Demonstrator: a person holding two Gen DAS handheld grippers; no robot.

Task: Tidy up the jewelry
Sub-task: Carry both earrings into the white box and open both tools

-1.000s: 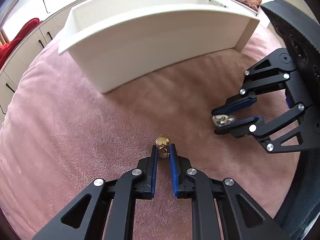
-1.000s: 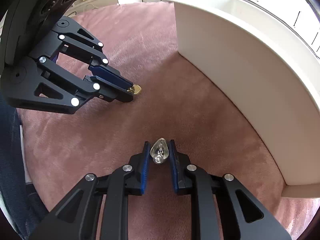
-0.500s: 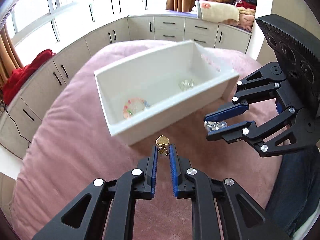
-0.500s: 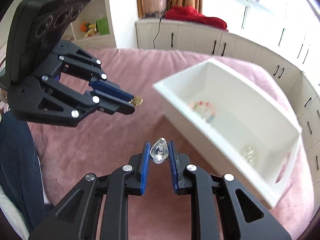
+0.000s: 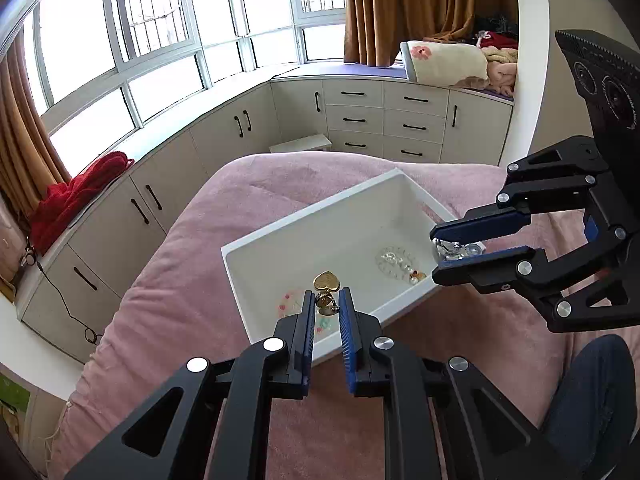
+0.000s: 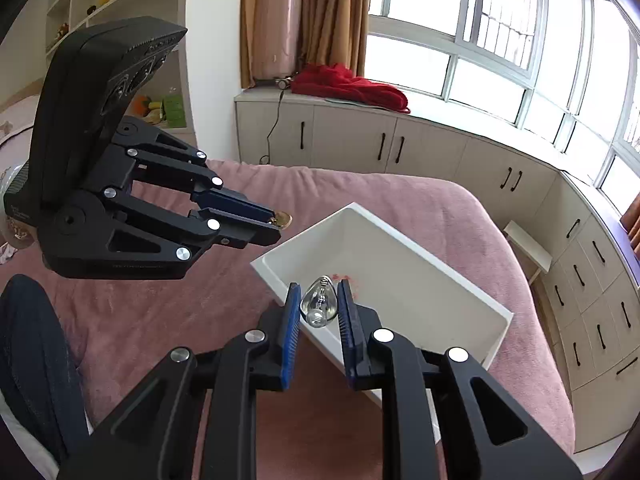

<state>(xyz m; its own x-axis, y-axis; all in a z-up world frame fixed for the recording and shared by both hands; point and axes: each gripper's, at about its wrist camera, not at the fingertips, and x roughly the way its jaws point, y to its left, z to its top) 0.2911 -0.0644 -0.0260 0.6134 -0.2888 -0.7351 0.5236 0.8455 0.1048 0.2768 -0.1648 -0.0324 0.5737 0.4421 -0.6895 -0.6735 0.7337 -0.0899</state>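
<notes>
Pinching a gold heart locket (image 5: pixel 326 282), left claw (image 5: pixel 325 307); right claw (image 6: pixel 319 305) pinching a clear teardrop crystal (image 6: pixel 319 307).

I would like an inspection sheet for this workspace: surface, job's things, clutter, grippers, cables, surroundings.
Surface: pink plush blanket covering the bed.
Job's things: white rectangular plastic tray on the blanket, holding a clear bead bracelet and a pastel bead bracelet; gold heart-shaped pendant; clear teardrop crystal pendant.
Clutter: red cloth on the cabinet top.
Grippers: left gripper shut on the gold pendant; right gripper shut on the crystal pendant; both above the tray.
Cables: black cable hanging down the cabinet front.
Surroundings: windows, beige cabinets, brown curtains.
</notes>
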